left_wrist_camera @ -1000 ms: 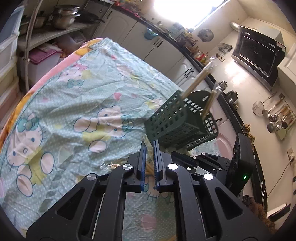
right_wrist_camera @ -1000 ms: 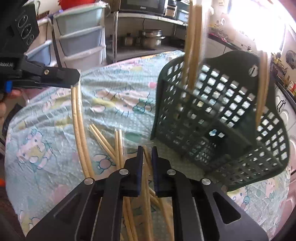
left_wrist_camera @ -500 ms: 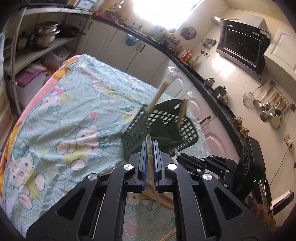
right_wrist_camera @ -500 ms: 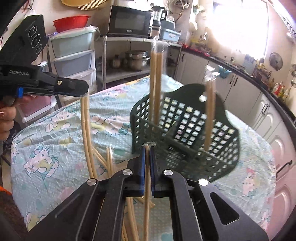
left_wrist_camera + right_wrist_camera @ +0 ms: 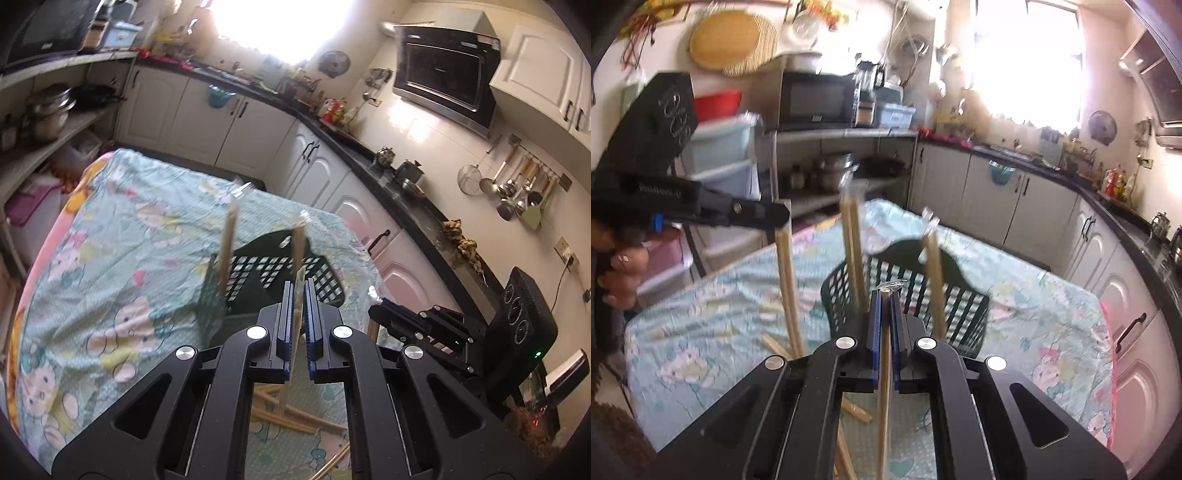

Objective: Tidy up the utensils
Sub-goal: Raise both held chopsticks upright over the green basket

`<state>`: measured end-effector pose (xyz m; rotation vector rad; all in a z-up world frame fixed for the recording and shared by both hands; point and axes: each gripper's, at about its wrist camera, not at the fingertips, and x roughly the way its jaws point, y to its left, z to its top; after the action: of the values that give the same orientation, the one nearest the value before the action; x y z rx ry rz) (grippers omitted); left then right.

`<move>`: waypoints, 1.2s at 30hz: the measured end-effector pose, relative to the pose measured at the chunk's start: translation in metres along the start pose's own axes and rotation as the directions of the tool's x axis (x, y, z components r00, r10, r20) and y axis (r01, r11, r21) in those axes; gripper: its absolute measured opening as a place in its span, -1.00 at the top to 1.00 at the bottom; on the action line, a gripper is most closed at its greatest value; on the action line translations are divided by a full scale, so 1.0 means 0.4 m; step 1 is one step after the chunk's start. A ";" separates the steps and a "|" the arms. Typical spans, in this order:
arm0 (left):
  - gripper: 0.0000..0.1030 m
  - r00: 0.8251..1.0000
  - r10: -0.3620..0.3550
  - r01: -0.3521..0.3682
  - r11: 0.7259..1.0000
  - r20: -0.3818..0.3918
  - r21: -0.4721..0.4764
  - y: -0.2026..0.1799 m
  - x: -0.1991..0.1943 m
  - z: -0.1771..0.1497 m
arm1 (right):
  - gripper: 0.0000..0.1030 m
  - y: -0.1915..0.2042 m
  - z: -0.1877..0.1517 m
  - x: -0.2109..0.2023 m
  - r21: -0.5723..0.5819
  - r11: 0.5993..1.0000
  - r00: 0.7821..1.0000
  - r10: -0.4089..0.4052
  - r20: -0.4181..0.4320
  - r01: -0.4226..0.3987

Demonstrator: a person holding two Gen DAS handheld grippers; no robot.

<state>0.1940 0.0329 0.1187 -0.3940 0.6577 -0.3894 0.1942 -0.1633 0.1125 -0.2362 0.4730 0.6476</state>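
Observation:
A dark green slotted basket [image 5: 269, 273] [image 5: 960, 314] stands on the cartoon-print tablecloth [image 5: 122, 258], and two wrapped pairs of wooden chopsticks [image 5: 229, 243] [image 5: 854, 258] stand upright in it. My left gripper [image 5: 298, 291] is shut on another wrapped chopstick pair [image 5: 290, 350], which hangs down above the table just short of the basket. In the right wrist view the left gripper [image 5: 777, 218] shows at the left, its pair [image 5: 788, 291] dangling. My right gripper [image 5: 885, 299] is shut on a wrapped pair [image 5: 885, 373], also held off the cloth. Loose chopsticks [image 5: 291, 419] [image 5: 857, 411] lie below.
A person's hand [image 5: 622, 273] holds the left tool. White cabinets and a black counter [image 5: 406, 195] run behind and to the right of the table. Shelves with pots [image 5: 48, 114] and plastic drawers [image 5: 724, 162] stand past the table's left edge.
Both grippers have risen from the cloth, each lifting a wrapped chopstick pair off the loose pile. The basket now sits lower and farther away in both views.

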 end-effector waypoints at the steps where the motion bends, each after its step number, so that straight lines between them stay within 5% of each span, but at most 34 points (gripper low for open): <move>1: 0.94 1.000 -0.004 0.004 1.000 0.003 0.010 -0.010 0.001 0.008 | 0.91 -0.006 0.007 -0.009 0.012 1.000 1.000 -0.002 0.019 0.002; 20: 0.95 0.991 -0.023 0.002 0.988 0.134 0.154 -0.161 -0.037 0.169 | 0.90 -0.088 0.171 -0.093 0.111 0.993 0.959 -0.079 0.271 0.050; 36: 0.95 0.975 0.026 -0.074 0.974 0.222 0.212 -0.181 -0.046 0.270 | 0.90 -0.148 0.271 -0.120 0.171 0.982 0.891 -0.148 0.429 0.081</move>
<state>0.2348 0.0039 0.2400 -0.2050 0.4040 -0.3598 0.2357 -0.1960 0.2340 0.0291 0.0667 0.5258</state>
